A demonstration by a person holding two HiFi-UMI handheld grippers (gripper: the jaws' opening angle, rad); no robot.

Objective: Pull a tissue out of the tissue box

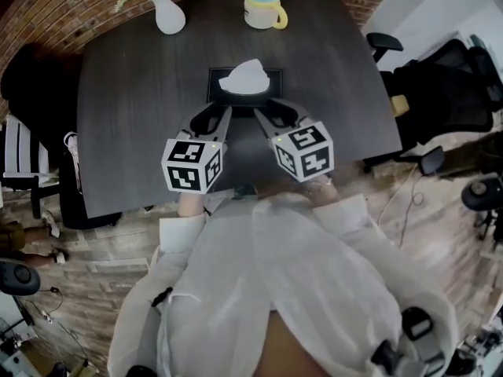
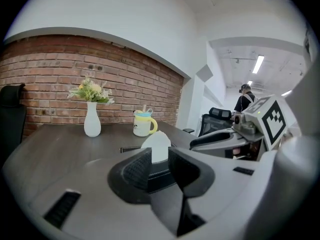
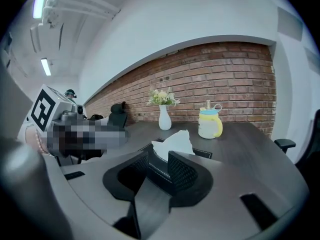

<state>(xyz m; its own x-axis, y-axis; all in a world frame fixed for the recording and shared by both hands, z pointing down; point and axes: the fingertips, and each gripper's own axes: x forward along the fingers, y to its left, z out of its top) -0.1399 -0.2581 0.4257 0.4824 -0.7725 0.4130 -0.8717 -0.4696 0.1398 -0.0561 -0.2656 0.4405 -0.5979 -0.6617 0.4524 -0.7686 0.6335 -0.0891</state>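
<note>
A black tissue box (image 1: 270,78) lies at the middle of the dark table (image 1: 126,116), and a white tissue (image 1: 247,77) stands up out of its slot. My left gripper (image 1: 211,116) and right gripper (image 1: 277,113) hover side by side just short of the box's near edge. Both point at it with their jaws apart and nothing between them. In the left gripper view the tissue (image 2: 159,146) shows beyond the open left gripper (image 2: 160,166). In the right gripper view the tissue (image 3: 174,143) and the box (image 3: 202,154) sit beyond the open right gripper (image 3: 161,166).
A white vase with flowers (image 1: 169,12) and a yellow-and-blue lidded cup (image 1: 265,9) stand at the table's far edge. Black office chairs (image 1: 440,77) stand to the right, another chair (image 1: 23,163) to the left. A person (image 2: 245,100) stands far off in the room.
</note>
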